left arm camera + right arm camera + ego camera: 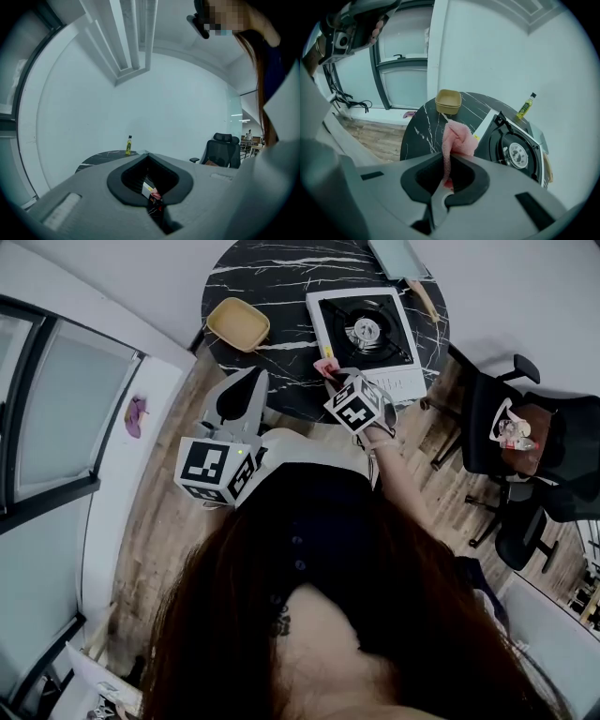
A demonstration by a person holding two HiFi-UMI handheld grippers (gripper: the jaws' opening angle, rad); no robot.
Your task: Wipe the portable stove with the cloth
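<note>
The portable stove (361,332) is white with a black top and a round burner, and it stands on the right of the round black marble table (272,277). My right gripper (331,377) hovers at the stove's near left corner, shut on a pink cloth (324,366). In the right gripper view the cloth (458,138) bunches up out of the closed jaws, with the stove (513,151) just beyond to the right. My left gripper (255,376) hangs at the table's near edge, jaws together and holding nothing. In its own view the left gripper (149,158) points at a pale wall.
A yellow bowl (238,322) sits on the table's left side. A yellow bottle (525,106) stands behind the stove. A pale flat board (397,256) lies at the table's far edge. Black office chairs (497,427) stand to the right, a glass partition (56,399) to the left.
</note>
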